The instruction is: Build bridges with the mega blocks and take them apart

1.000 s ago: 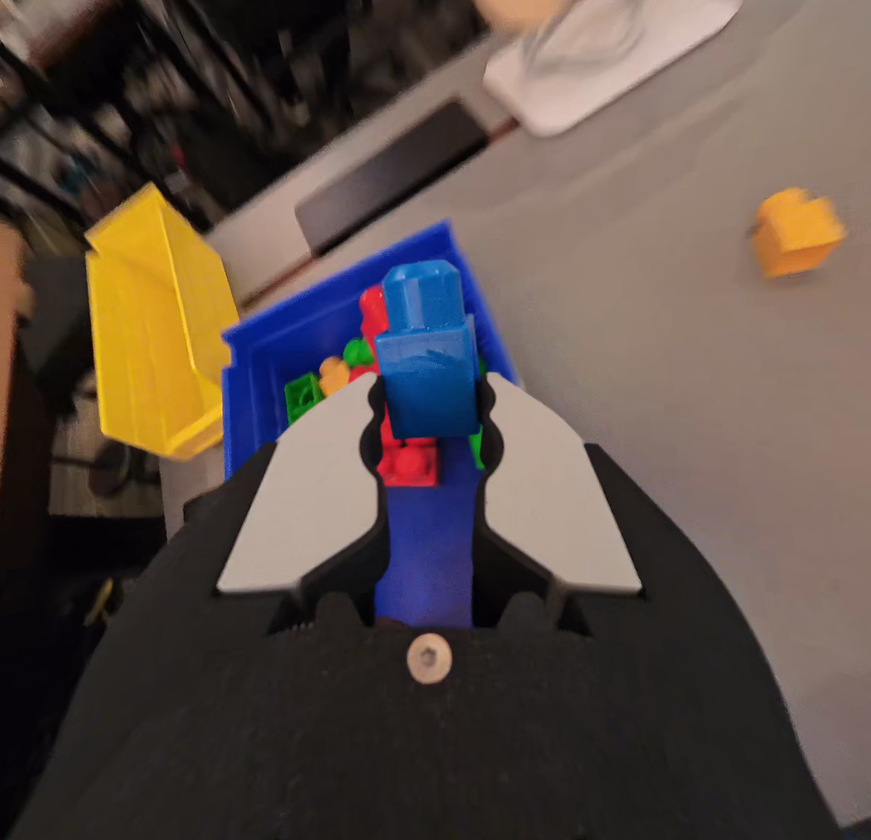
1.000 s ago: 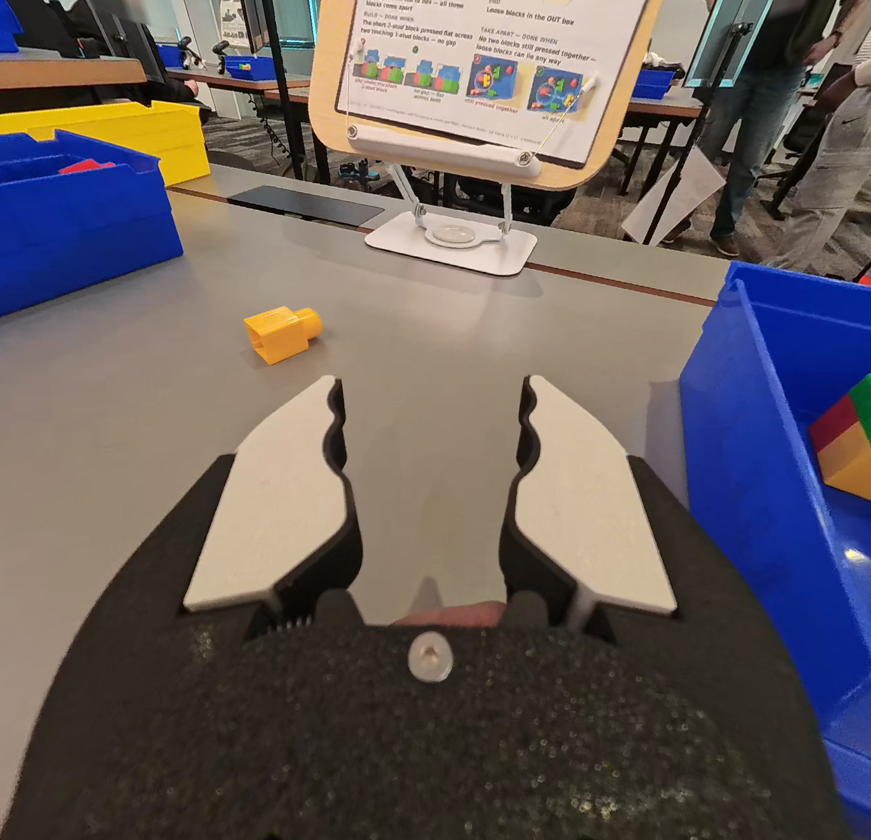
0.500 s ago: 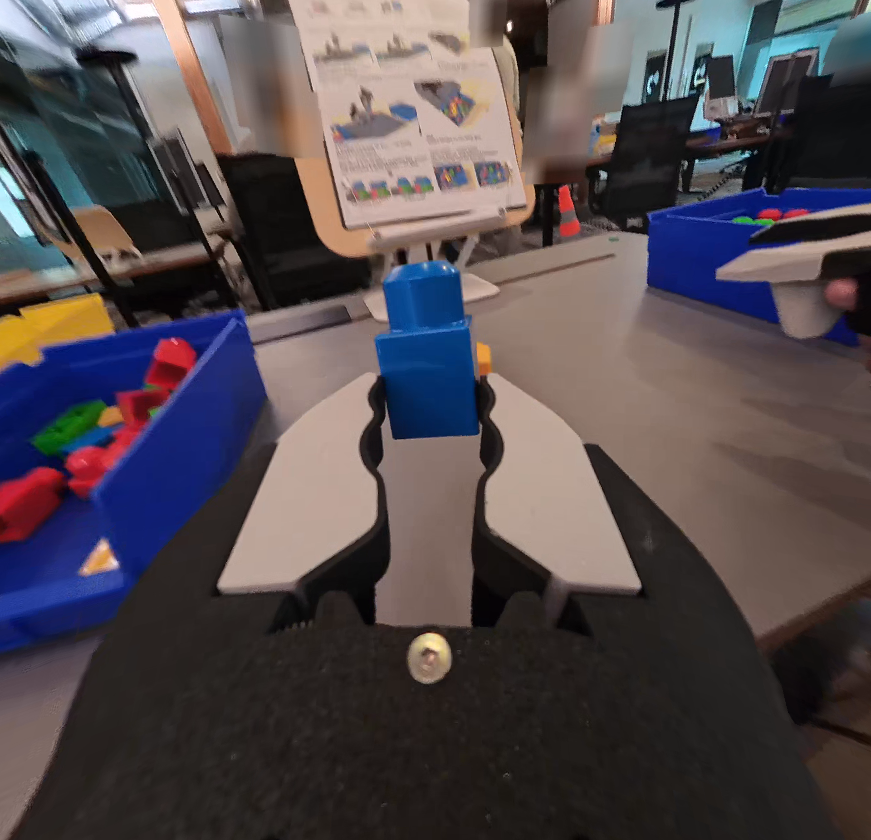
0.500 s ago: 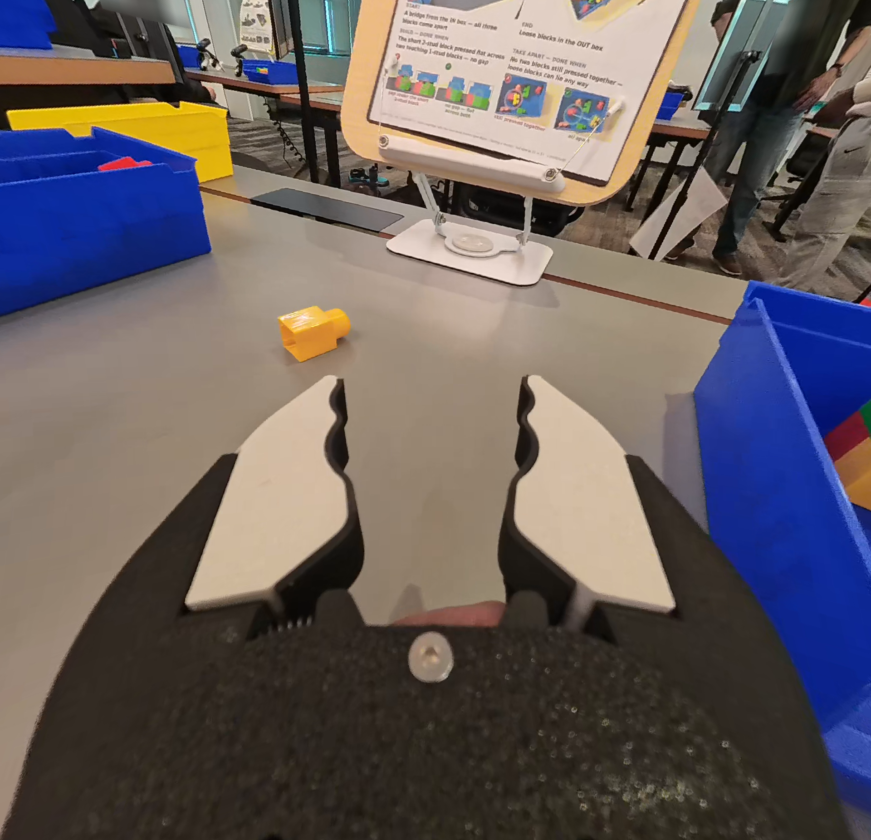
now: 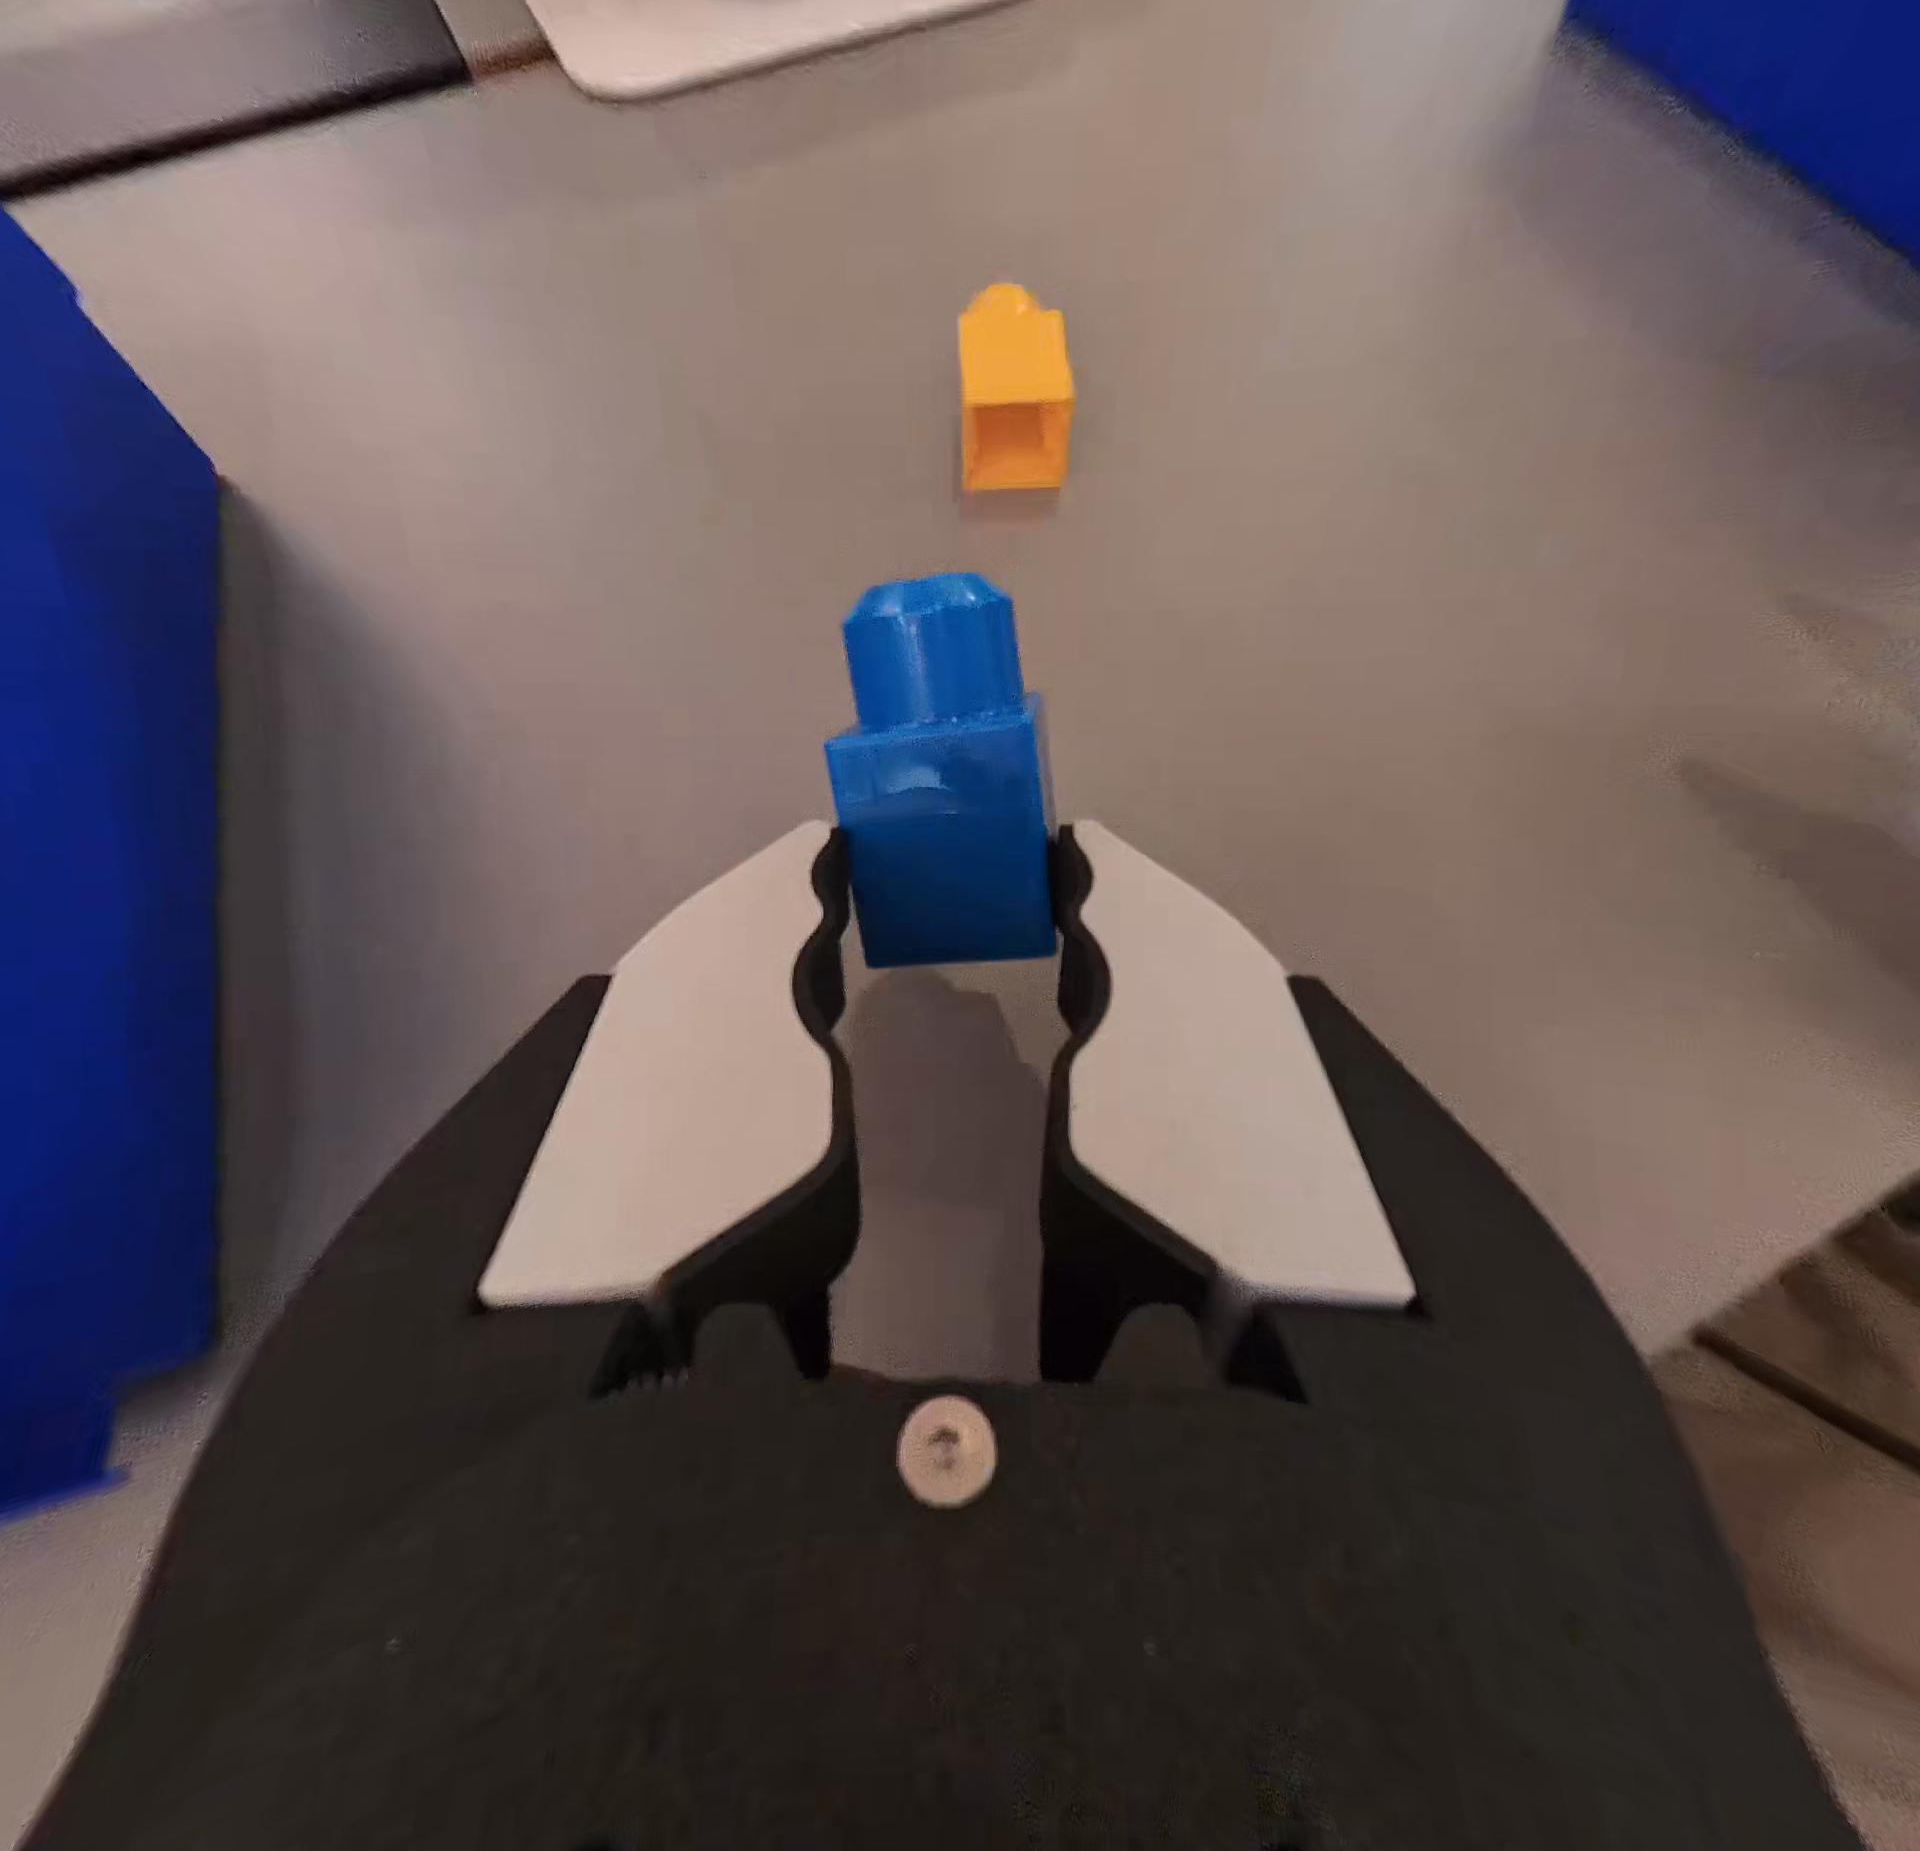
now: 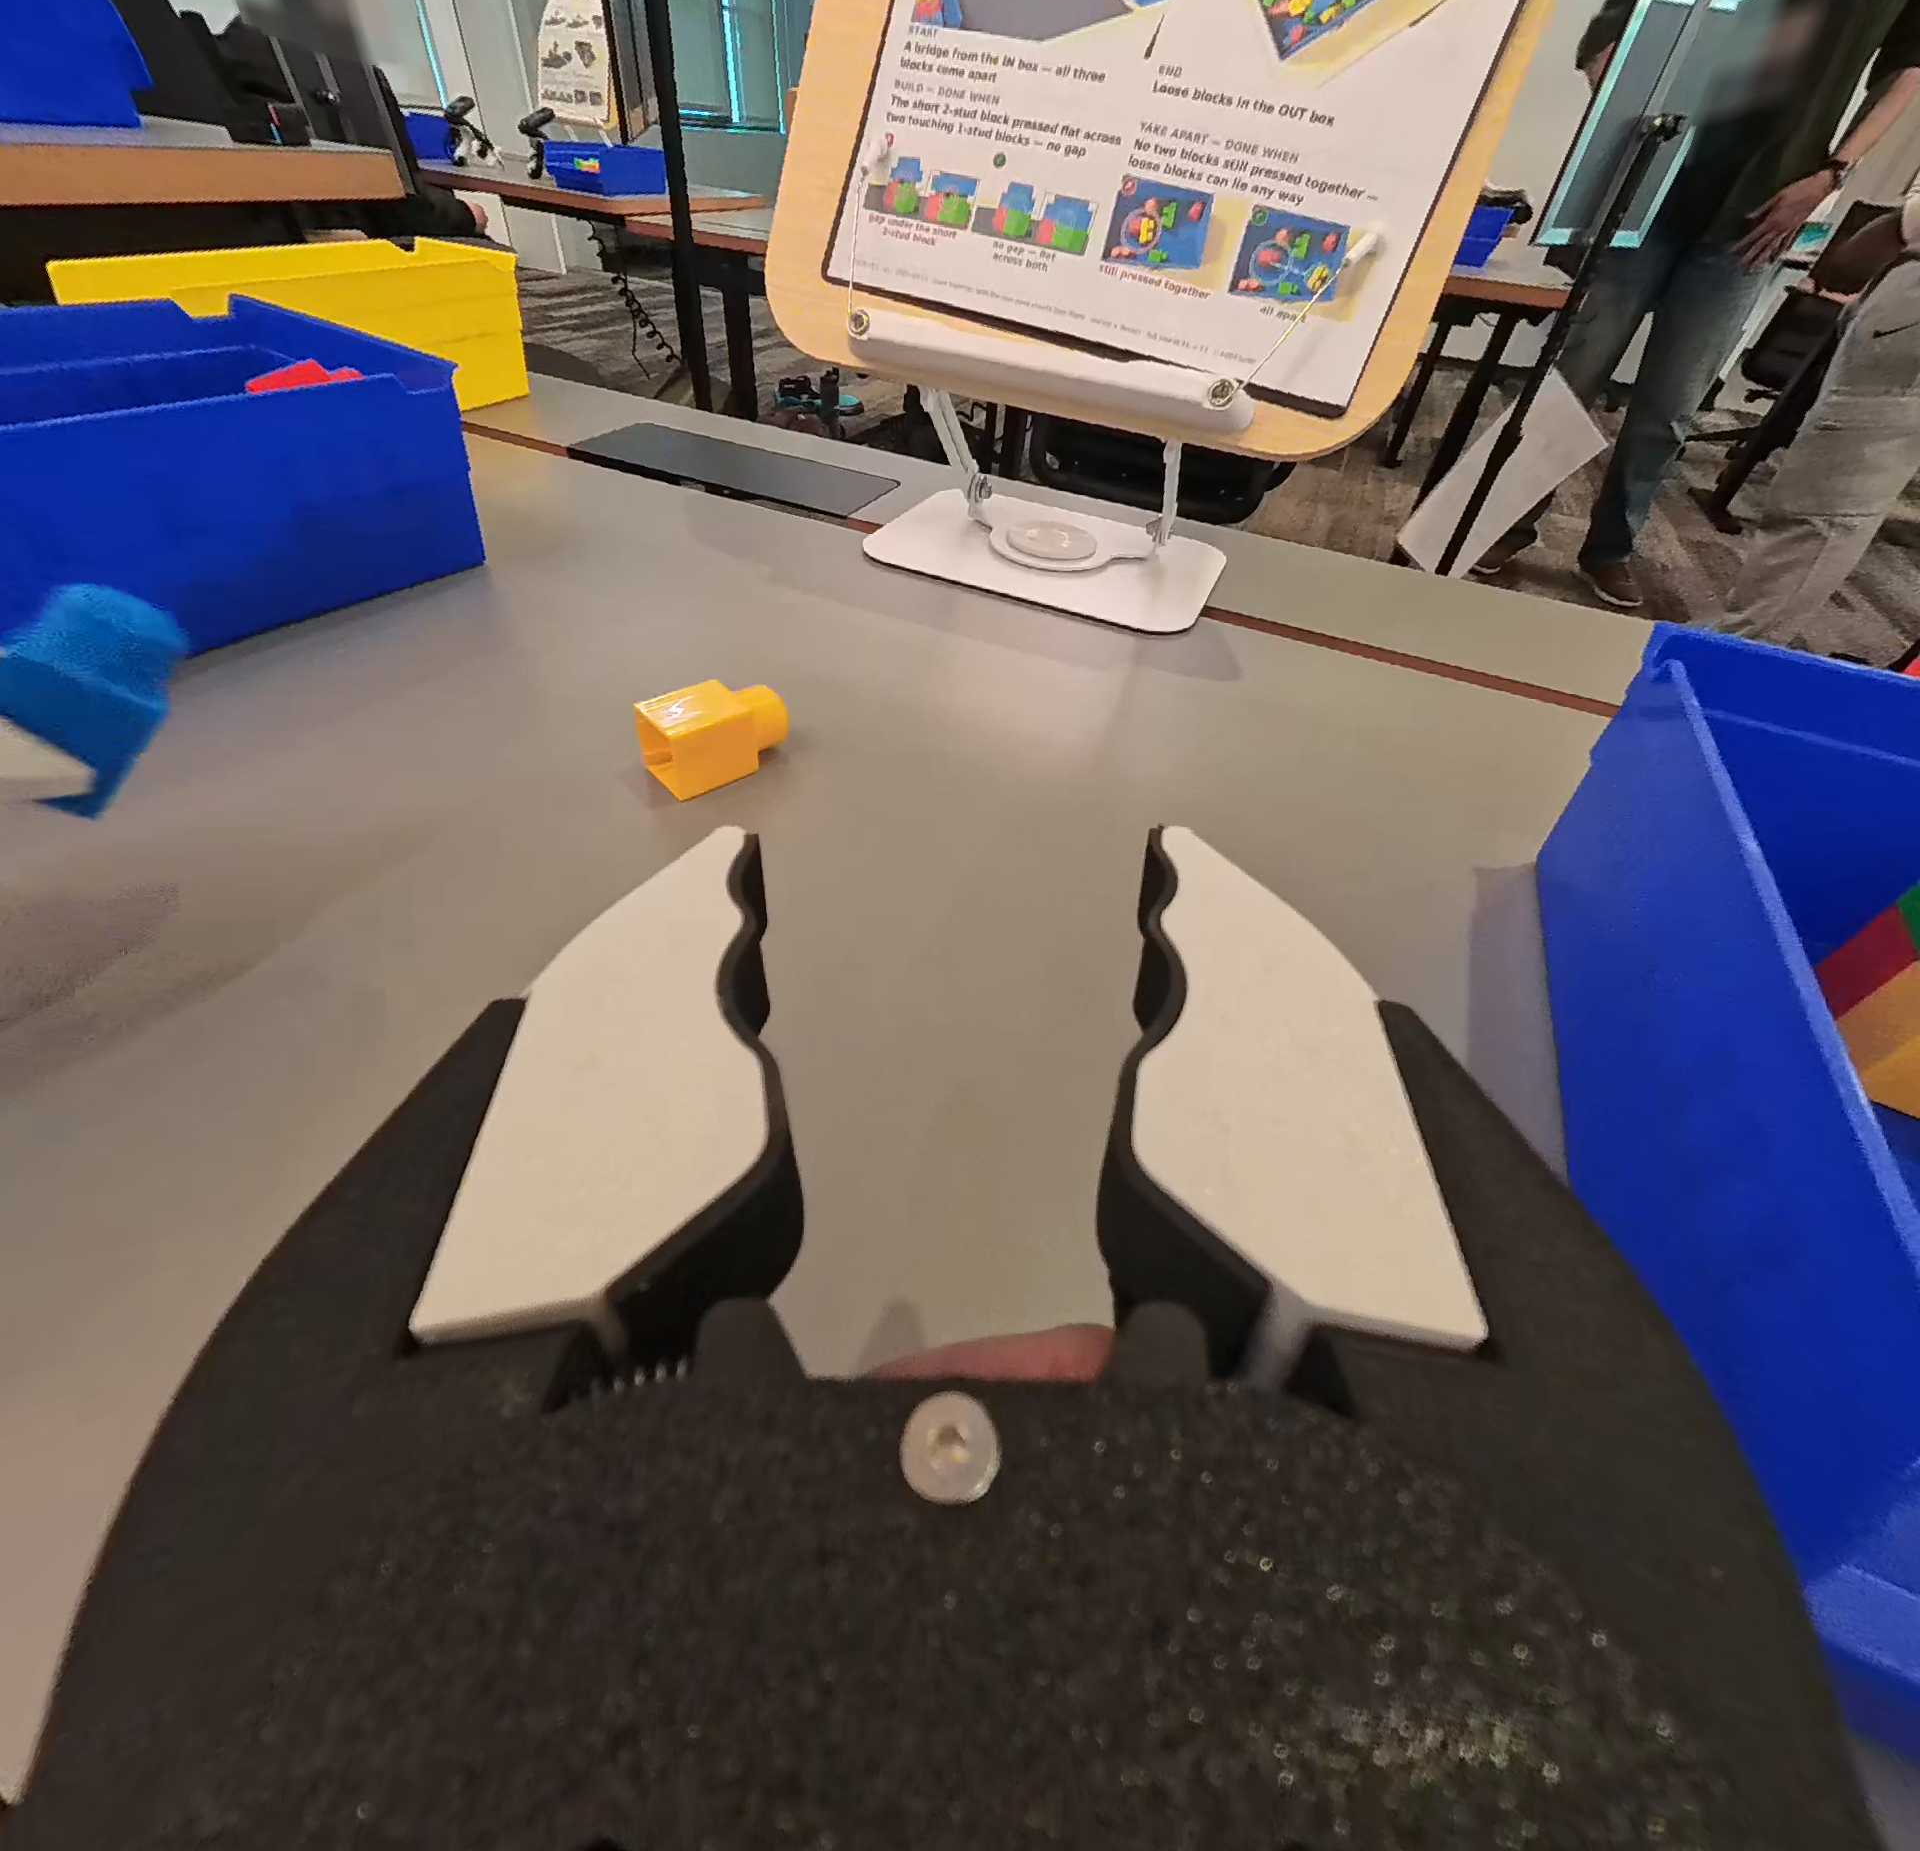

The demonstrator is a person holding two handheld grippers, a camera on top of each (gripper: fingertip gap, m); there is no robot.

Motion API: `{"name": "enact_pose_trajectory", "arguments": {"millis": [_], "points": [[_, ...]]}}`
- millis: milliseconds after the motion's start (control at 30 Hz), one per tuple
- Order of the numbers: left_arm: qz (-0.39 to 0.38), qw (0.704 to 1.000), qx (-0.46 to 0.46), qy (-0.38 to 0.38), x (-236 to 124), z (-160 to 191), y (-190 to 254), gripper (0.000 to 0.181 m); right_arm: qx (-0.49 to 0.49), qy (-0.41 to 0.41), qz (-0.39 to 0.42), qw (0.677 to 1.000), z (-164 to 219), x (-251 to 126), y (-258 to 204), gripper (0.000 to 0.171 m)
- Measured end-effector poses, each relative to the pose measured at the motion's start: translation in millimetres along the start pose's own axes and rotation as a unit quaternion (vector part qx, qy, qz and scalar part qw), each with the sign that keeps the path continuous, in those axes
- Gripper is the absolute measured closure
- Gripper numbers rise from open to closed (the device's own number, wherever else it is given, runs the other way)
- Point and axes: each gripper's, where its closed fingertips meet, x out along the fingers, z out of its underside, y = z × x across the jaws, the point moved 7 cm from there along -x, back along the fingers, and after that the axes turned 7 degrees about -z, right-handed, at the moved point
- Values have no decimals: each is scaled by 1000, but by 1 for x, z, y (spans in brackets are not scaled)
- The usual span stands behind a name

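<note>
Right now my left gripper (image 5: 951,851) pinches a blue block (image 5: 940,804) above the table (image 5: 1351,554), yellow block (image 5: 1013,393) ahead; my right gripper (image 6: 951,866) hangs spread, empty

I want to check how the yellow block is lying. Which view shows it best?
The right wrist view: the yellow block lies sharp on its side on the table, stud pointing right. The left wrist view shows it blurred, hollow end toward the camera.

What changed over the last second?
The left gripper, jaws shut on the blue block, carried it from over the blue bin out above the table, toward the yellow block. The right gripper stayed open and empty; the yellow block stayed on its side.
</note>
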Motion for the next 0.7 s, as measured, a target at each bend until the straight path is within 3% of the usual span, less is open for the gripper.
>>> {"name": "enact_pose_trajectory", "arguments": {"millis": [333,700], "points": [[16,974,70,-216,117,-54,-25,144,18,-3,-4,1000,4,0,12,103],[68,961,72,-257,172,-82,-21,143,35,-13,-11,999,11,3,20,104]]}}
